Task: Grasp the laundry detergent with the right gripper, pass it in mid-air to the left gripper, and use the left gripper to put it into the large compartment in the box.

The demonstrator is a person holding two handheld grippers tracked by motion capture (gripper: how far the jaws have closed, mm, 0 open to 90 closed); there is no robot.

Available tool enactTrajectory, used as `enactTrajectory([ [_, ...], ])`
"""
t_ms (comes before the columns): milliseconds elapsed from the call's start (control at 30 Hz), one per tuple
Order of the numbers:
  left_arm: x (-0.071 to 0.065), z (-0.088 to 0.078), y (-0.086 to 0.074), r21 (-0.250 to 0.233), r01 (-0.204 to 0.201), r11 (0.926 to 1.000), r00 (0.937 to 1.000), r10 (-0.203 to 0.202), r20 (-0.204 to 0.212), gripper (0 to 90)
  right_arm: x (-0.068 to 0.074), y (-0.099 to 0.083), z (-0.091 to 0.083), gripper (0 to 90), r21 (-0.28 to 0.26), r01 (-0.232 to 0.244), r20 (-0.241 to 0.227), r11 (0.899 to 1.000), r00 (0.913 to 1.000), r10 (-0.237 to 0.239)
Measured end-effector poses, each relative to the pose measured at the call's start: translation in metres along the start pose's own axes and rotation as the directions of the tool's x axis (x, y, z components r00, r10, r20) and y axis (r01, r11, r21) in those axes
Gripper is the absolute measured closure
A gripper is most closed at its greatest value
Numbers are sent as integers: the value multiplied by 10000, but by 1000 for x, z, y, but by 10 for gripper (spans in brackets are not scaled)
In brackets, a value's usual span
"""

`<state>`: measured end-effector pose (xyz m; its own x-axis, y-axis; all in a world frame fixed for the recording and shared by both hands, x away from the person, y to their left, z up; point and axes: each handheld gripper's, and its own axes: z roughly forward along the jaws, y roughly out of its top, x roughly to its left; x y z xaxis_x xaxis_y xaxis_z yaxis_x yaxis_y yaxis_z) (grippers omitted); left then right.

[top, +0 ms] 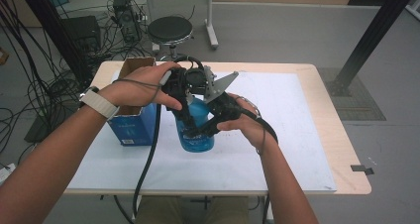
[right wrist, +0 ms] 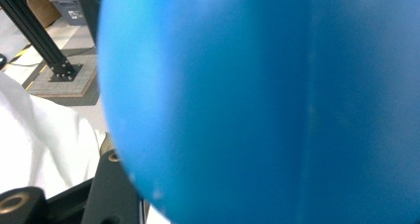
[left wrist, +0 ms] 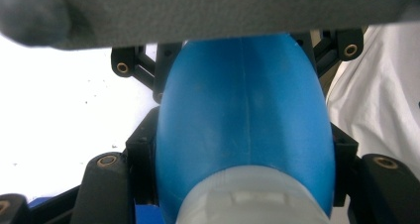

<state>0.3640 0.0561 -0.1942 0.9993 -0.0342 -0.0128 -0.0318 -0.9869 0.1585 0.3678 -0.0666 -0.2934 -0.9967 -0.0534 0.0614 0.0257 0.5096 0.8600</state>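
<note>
The blue bottle (top: 197, 130) stands upright near the middle of the white-covered worktop (top: 297, 135), its long axis vertical, base on the sheet and its pale cap end pointing up toward the hands. In the left gripper view the bottle (left wrist: 245, 130) runs lengthwise away from the camera, white cap nearest, its body filling the gap between that gripper's black fingers (left wrist: 141, 159), which sit against both flanks; they look clamped on it. The left gripper (top: 184, 116) comes down over the bottle's top from the left, held by the left hand (top: 143, 87) with its pale wristband. The right gripper (top: 210, 127), in the right hand (top: 247, 125), reaches in from the right against the bottle's side; in the right gripper view the blue wall (right wrist: 257, 105) is pressed close, one black finger (right wrist: 111, 194) showing at its edge, and I cannot tell whether that pair is closed on it. Just left of the bottle stands an open blue carton (top: 131, 120).
</note>
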Motion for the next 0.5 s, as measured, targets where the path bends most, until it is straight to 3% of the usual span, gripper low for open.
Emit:
enactTrajectory([
  [500,0,1,-1,-39,-22,10000,10000,22,-11,377,1,0,1,428,0,-129,-41,9999,9999,129],
])
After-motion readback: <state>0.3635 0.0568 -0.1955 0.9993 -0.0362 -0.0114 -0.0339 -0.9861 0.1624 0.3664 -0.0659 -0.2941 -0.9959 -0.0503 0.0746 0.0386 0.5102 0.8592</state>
